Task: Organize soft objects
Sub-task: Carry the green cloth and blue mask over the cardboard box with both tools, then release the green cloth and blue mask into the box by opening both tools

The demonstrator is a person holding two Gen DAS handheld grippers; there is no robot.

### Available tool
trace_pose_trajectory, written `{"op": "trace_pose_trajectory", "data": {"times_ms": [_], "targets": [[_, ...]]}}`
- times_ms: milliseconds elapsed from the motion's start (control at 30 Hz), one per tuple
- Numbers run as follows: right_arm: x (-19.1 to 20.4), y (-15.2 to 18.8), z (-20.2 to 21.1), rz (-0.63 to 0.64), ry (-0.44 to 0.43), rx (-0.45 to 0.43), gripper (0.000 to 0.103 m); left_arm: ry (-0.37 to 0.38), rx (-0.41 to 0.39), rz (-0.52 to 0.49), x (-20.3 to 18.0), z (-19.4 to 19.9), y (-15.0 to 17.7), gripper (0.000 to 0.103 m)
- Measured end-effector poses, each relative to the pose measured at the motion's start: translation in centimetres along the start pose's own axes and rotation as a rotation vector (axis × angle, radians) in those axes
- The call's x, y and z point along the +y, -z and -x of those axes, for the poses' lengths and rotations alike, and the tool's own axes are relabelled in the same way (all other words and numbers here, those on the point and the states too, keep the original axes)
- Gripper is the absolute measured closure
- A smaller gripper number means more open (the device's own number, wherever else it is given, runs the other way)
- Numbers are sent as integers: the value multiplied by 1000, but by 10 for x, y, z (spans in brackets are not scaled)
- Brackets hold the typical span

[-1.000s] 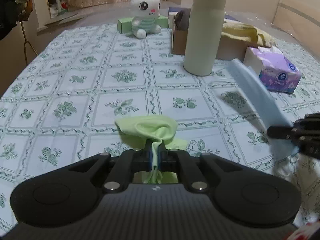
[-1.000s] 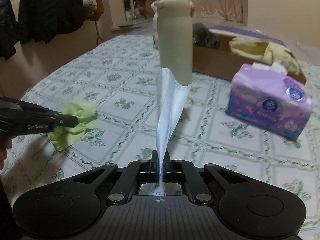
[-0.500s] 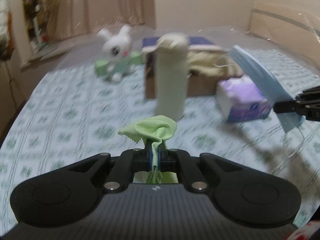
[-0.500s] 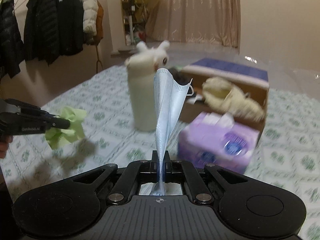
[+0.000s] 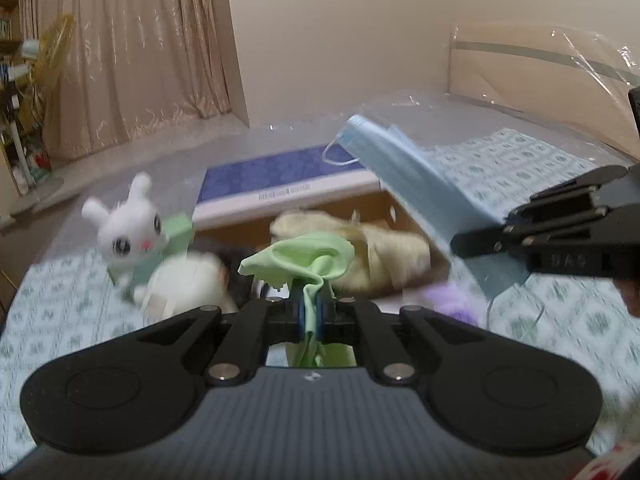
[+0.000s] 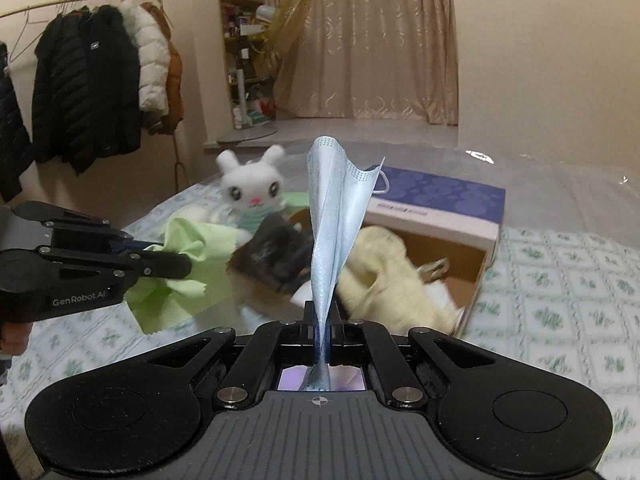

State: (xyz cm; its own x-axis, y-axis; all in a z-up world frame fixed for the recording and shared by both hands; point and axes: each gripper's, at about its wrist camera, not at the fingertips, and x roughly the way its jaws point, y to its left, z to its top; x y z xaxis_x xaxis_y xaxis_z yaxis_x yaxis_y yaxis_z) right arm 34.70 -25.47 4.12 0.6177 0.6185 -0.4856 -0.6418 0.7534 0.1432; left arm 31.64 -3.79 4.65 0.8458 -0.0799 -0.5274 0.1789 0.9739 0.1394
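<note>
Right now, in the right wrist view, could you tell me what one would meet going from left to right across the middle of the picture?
left gripper → green cloth → white bunny toy → blue face mask → cream plush → cardboard box → patterned tablecloth

"GenRobot.AI" is printed in white on the side of the left tool (image 6: 176, 266), seen left of the right tool (image 6: 322, 320). No other text can be read.
</note>
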Motion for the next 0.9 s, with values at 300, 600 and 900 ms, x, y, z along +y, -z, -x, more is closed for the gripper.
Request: {"op": "trace_pose_trajectory", "data": {"times_ms": [300,600,900], "targets": [[-48,-38,-49,104,-1,-13,100,-126,49,59,-13,-82,-58,98],[-87,-41,-112,224,-29,-14,100,-229,189,181,7,-158,-62,98],[-97,-33,-132,195,-66,-15,100,-251,211,234,17,-180,-57,70]]}}
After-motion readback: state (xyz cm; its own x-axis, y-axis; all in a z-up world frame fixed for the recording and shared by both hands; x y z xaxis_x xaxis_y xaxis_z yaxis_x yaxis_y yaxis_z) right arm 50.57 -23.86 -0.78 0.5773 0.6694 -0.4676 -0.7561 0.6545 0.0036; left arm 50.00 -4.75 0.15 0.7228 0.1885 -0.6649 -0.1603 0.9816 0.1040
